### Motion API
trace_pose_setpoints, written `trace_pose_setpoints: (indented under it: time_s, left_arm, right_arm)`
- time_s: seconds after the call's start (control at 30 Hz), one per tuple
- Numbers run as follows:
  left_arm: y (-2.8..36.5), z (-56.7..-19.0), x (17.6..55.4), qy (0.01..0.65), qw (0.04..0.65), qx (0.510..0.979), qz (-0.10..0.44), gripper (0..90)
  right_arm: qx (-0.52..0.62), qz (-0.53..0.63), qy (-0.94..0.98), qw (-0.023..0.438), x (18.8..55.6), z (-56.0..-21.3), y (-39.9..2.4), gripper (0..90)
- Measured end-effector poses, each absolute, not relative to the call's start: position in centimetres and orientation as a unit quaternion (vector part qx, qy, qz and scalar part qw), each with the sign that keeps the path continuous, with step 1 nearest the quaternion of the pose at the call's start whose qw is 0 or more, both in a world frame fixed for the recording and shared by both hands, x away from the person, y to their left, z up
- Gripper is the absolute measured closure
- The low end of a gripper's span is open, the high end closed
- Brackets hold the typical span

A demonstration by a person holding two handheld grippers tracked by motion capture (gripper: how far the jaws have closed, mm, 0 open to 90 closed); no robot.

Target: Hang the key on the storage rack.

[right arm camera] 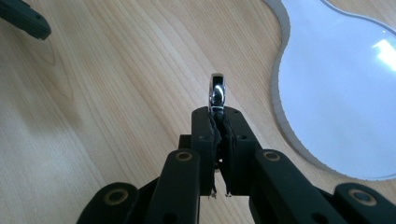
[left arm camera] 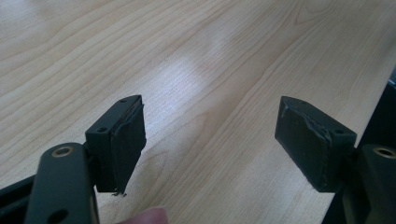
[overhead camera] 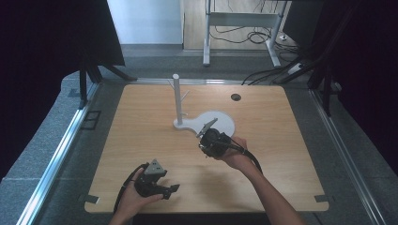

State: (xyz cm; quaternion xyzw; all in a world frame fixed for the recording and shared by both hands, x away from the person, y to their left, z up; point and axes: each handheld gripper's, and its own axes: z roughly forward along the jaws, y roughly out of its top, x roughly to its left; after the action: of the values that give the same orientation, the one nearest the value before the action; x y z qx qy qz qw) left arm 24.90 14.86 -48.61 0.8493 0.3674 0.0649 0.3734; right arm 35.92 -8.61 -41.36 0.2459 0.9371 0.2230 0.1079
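Table (overhead camera: pixel 141 122) of pale wood fills the middle of the high view, with a white stand (overhead camera: pixel 220 123) at its centre. Just below the stand's base, the right gripper (overhead camera: pixel 207 127) has its jaws closed on a small shiny metal ring (right arm camera: pixel 217 91), which pokes out past the pad tips, centre frame in the right gripper view. Lower left, the left gripper (overhead camera: pixel 171 190) rests with jaws wide apart, nothing between them.

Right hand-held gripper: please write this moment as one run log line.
right hand-held gripper: shut on shiny metal piece | beside white stand base | left hand-held gripper: open, nothing held
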Motion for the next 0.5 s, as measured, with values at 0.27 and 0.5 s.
trace_pose_setpoints:
  time_s: [0.27, 0.5]
  left_arm:
    - [15.1, -48.2, 24.8, 0.368, 0.38, 0.846, 0.068, 24.9]
    - [15.4, -48.1, 24.8, 0.371, 0.384, 0.843, 0.067, 24.9]
  right_arm:
    - [0.254, 0.217, 0.937, 0.105, 37.0, -40.9, -8.2, 83.8]
    - [0.265, 0.214, 0.934, 0.108, 38.5, -40.2, -8.1, 83.8]
